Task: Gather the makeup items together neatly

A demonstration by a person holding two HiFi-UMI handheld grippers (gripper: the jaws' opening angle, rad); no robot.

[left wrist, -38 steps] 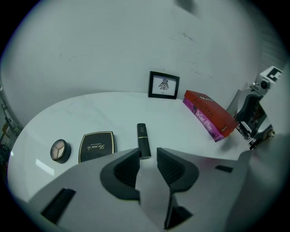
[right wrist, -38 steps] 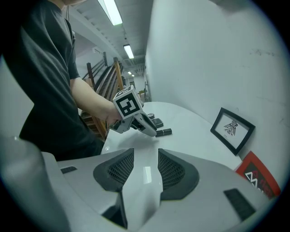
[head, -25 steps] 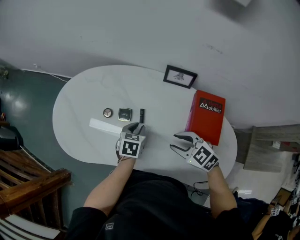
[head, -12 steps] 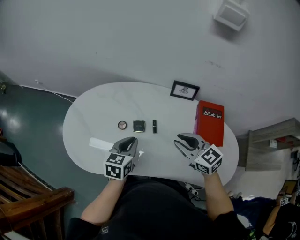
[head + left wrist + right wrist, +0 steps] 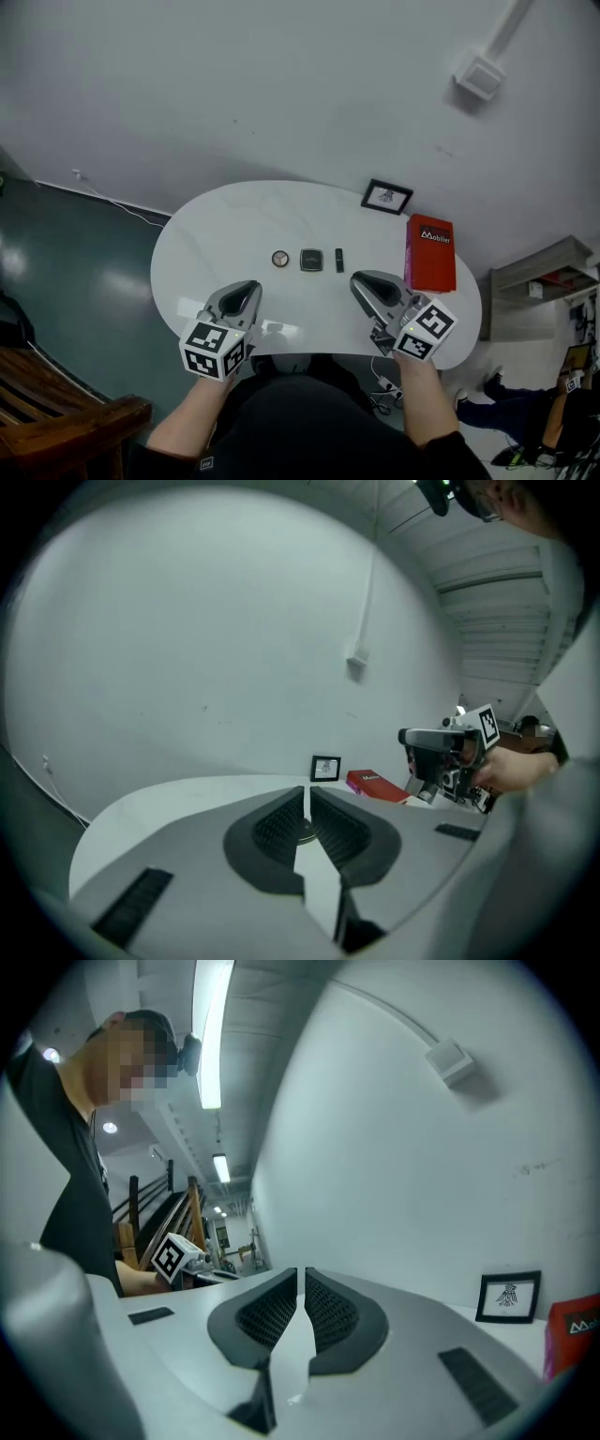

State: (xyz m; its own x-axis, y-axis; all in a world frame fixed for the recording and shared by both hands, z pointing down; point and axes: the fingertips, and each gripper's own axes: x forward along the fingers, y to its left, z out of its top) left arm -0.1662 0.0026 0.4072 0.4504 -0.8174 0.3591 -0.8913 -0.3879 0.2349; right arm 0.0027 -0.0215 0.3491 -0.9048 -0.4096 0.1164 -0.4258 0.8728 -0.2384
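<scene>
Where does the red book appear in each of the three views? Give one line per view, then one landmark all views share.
Head view: red book, right of centre, mid-height.
Left gripper view: just right of centre, in the distance.
Right gripper view: low, cut off by the right edge.
Shared landmark: the framed picture standing just left of it.

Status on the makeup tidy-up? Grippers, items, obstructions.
Left gripper shut, empty; right gripper jaws closing, nothing between them. Round compact, square compact, black tube in a row mid-table. Nothing blocking; red book off right.
</scene>
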